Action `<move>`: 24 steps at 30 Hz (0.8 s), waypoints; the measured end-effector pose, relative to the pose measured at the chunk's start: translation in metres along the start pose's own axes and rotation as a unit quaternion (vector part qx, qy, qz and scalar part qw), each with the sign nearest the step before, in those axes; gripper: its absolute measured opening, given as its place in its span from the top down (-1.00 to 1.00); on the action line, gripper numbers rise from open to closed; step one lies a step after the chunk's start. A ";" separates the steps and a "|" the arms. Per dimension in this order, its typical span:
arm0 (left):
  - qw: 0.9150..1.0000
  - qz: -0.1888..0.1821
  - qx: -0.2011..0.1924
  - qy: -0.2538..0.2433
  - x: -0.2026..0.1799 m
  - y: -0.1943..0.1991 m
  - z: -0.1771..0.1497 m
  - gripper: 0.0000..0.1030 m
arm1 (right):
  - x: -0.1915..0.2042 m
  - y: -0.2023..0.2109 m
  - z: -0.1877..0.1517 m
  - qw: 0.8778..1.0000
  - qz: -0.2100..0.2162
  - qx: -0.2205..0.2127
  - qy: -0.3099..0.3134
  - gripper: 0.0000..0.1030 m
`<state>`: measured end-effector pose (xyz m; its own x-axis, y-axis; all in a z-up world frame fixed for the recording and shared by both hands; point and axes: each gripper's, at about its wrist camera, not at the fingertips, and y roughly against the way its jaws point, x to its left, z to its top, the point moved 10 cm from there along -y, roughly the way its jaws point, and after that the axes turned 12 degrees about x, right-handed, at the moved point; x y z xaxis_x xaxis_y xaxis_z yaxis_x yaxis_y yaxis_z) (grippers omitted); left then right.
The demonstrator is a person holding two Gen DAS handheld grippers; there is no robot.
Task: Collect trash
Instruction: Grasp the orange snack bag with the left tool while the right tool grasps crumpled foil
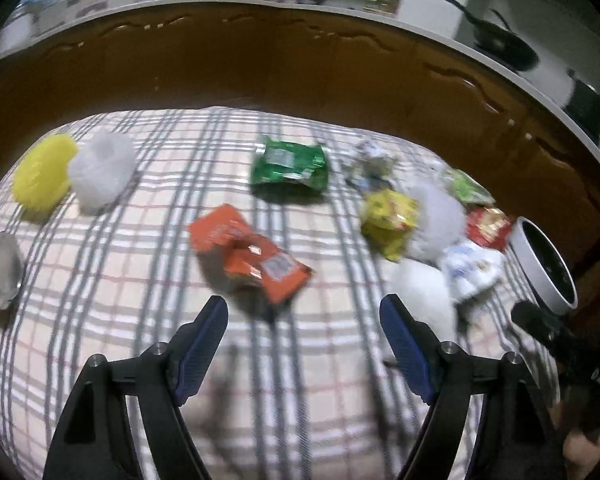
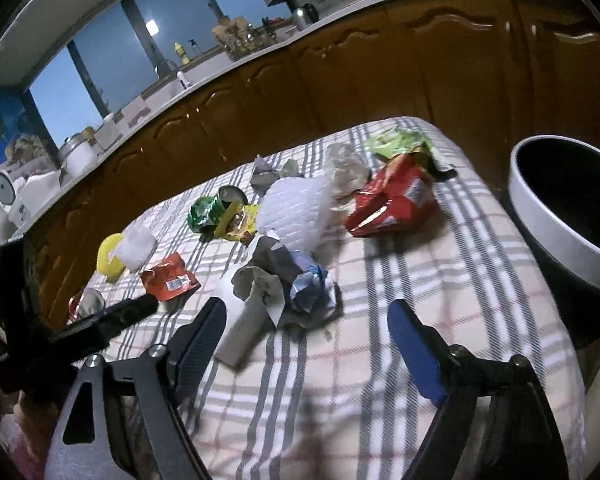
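Trash lies scattered on a plaid tablecloth (image 1: 112,264). In the left wrist view my left gripper (image 1: 303,316) is open and empty, just short of an orange wrapper (image 1: 252,252). Beyond lie a green wrapper (image 1: 289,164), a yellow wrapper (image 1: 388,216) and white foam sleeves (image 1: 102,172). In the right wrist view my right gripper (image 2: 306,320) is open and empty, just short of a crumpled blue-white wrapper (image 2: 312,290) and a paper roll (image 2: 248,320). A red wrapper (image 2: 392,200) lies further on. A white-rimmed bin (image 2: 560,216) stands at the right.
A yellow foam net (image 1: 42,176) and a red-silver wrapper (image 1: 0,272) lie at the left. Brown kitchen cabinets (image 1: 260,64) run behind the table. The bin also shows in the left wrist view (image 1: 540,264), off the table's right edge. The left gripper's body (image 2: 80,328) juts in at left.
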<state>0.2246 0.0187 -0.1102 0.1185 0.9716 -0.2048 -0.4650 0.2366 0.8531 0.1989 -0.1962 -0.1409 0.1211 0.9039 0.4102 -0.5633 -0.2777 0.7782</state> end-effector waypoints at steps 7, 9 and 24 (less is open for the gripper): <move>0.999 0.023 0.008 0.022 0.019 -0.025 0.024 -0.47 | 0.004 -0.023 0.006 1.000 0.009 0.022 0.003 -0.26; 0.999 0.022 0.014 0.027 0.023 -0.036 0.027 -0.17 | 0.003 -0.029 0.006 0.999 0.013 0.029 0.003 -0.02; 1.000 -0.021 -0.001 -0.023 -0.009 -0.020 0.025 0.81 | 0.008 -0.004 0.002 0.999 0.019 0.016 0.028 0.98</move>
<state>0.2543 0.0057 -0.1133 0.1782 0.9594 -0.2184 -0.4606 0.2775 0.8431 0.2035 -0.1887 -0.1401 0.0542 0.9090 0.4132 -0.5394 -0.3216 0.7782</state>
